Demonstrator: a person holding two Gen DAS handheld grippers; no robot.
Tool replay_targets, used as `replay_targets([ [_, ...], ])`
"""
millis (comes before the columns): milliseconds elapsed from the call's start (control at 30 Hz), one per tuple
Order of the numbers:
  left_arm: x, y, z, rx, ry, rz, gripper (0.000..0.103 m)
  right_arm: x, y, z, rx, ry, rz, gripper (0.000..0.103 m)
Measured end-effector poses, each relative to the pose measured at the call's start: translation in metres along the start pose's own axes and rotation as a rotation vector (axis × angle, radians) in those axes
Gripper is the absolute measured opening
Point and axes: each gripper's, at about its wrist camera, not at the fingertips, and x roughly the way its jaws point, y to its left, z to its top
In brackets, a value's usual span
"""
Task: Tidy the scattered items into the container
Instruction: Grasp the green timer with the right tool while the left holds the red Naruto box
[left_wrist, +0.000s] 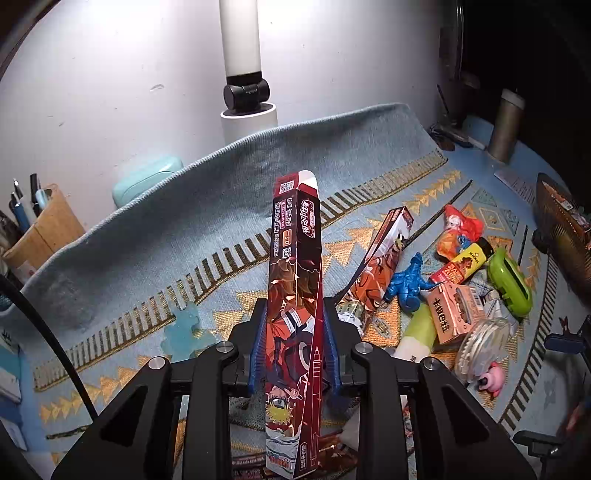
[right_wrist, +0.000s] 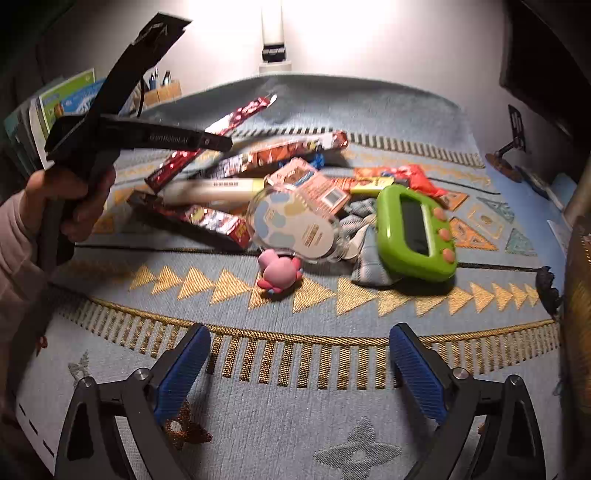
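Long printed box (left_wrist: 295, 314): being gripped lengthwise by the left gripper (left_wrist: 294, 354), raised above the blue patterned cloth (left_wrist: 147, 240). Pile of toys (pink figure (right_wrist: 279, 272), green device (right_wrist: 415, 232)) is lying nearby on the cloth. Right gripper (right_wrist: 299, 373): hanging wide apart, holding nothing.

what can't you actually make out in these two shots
- Container: in the left wrist view only a dark woven edge shows, cut off by the frame; its contents are unreadable.
- Long printed box in the left gripper: its lower end runs off the bottom edge.
- Pile items in the right wrist view, such as the clear round case: motion blur makes the labels unreadable.
- Blue dinosaur: mostly hidden in the right wrist view.
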Motion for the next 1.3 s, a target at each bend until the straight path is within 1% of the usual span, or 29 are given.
replay_targets([
  [67, -0.024, 0.005, -0.006, -0.072, -0.018, -0.007, 0.024, -0.024, -0.014, -0.004, 0.056, -0.102, 0.02, 0.095],
  [100, -0.039, 0.012, -0.012, -0.102, -0.027, -0.011, 0.024, -0.031, -0.023, -0.007, 0.096, -0.13, 0.01, 0.095],
  [133, -0.049, 0.011, -0.018, -0.129, -0.029, -0.015, 0.024, -0.035, -0.032, -0.008, 0.138, -0.133, 0.002, 0.095],
  [233, -0.074, 0.012, -0.049, -0.203, -0.02, -0.001, 0.024, -0.032, -0.056, -0.009, 0.23, -0.074, 0.022, 0.094],
  [300, -0.081, 0.007, -0.07, -0.258, -0.012, -0.011, 0.024, -0.031, -0.065, -0.002, 0.24, -0.045, -0.012, 0.091],
  [367, -0.088, 0.004, -0.092, -0.297, -0.017, -0.014, 0.024, -0.028, -0.068, 0.01, 0.232, -0.019, -0.044, 0.09],
  [433, -0.095, 0.003, -0.112, -0.322, -0.023, 0.014, 0.024, -0.027, -0.071, 0.024, 0.237, -0.033, -0.038, 0.09],
  [467, -0.097, 0.003, -0.121, -0.333, -0.025, 0.03, 0.024, -0.025, -0.072, 0.03, 0.248, -0.04, -0.05, 0.09],
  [533, -0.102, 0.002, -0.137, -0.347, -0.034, 0.056, 0.024, -0.014, -0.077, 0.043, 0.263, -0.03, -0.088, 0.09],
  [567, -0.103, 0.002, -0.141, -0.351, -0.032, 0.065, 0.024, -0.006, -0.079, 0.049, 0.265, -0.014, -0.093, 0.09],
  [667, -0.105, 0.007, -0.156, -0.383, -0.013, 0.061, 0.024, 0.013, -0.09, 0.055, 0.297, 0.008, -0.076, 0.09],
  [733, -0.105, 0.013, -0.159, -0.399, -0.005, 0.053, 0.024, 0.026, -0.096, 0.057, 0.312, 0.029, -0.059, 0.089],
  [767, -0.105, 0.014, -0.16, -0.402, -0.004, 0.055, 0.024, 0.032, -0.097, 0.057, 0.317, 0.039, -0.063, 0.085],
  [800, -0.104, 0.014, -0.161, -0.403, -0.007, 0.059, 0.024, 0.037, -0.098, 0.057, 0.318, 0.051, -0.056, 0.076],
  [867, -0.104, 0.014, -0.161, -0.4, -0.01, 0.055, 0.024, 0.045, -0.098, 0.056, 0.322, 0.067, -0.01, 0.067],
  [967, -0.107, 0.006, -0.155, -0.389, -0.015, 0.049, 0.024, 0.044, -0.099, 0.054, 0.34, 0.058, 0.0, 0.067],
  [1033, -0.11, -0.004, -0.15, -0.367, -0.025, 0.049, 0.024, 0.036, -0.097, 0.051, 0.35, 0.039, 0.023, 0.066],
  [1133, -0.117, -0.02, -0.137, -0.336, -0.042, 0.035, 0.024, 0.012, -0.091, 0.048, 0.341, -0.007, 0.034, 0.066],
  [1300, -0.129, -0.057, -0.108, -0.275, -0.074, 0.002, 0.024, -0.039, -0.091, 0.043, 0.362, -0.095, 0.076, 0.066],
])
